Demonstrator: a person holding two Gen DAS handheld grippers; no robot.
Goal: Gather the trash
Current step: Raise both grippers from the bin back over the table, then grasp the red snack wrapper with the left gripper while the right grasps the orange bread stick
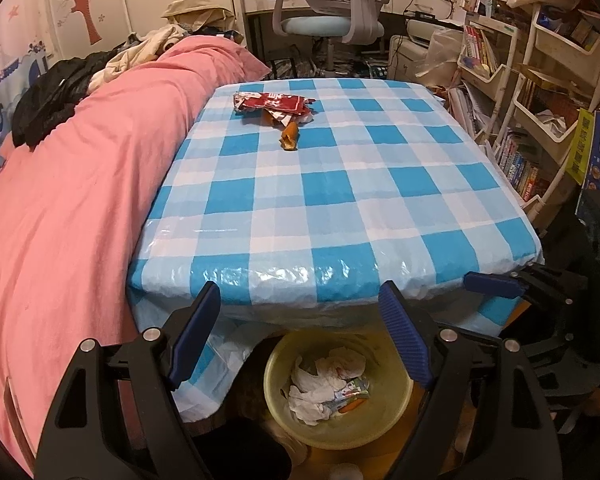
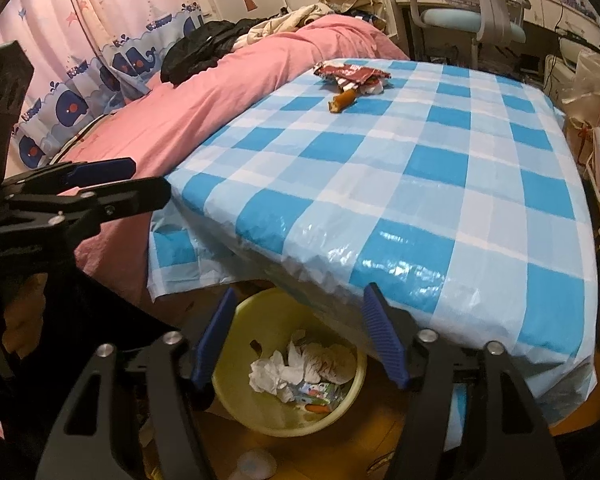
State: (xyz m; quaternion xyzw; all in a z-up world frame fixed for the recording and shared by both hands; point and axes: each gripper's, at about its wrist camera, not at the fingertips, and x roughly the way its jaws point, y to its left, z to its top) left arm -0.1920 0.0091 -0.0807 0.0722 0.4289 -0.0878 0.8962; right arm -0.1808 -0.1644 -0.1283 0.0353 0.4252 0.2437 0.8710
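Your left gripper (image 1: 300, 300) is released, its blue pads spread wide with nothing between them, hanging over the near edge of the surface (image 1: 340, 184) at the bottom of the left wrist view. Your right gripper (image 2: 298, 308) is released too, jaws apart and empty, low in the right wrist view. Below both, at the bottom centre of each frame, the yellow bin (image 1: 278, 364) stands on the floor just under the overhang of the blue-and-white checked cover; crumpled white tissues (image 1: 324, 384), a small printed carton (image 1: 350, 394) and a bit of something orange already lie in it. The trash still out sits far from you, toward the upper left of the surface: a red-and-white wrapper (image 1: 272, 103) lying flat, with an orange-brown scrap (image 1: 290, 136) just in front of it and touching the pile. In the right wrist view the same wrapper (image 2: 352, 72) and scrap (image 2: 344, 100) show in the upper centre. A pink blanket (image 1: 72, 184) fills the left of the frame, right up against the surface, and a desk chair (image 1: 328, 20) stands at the top.
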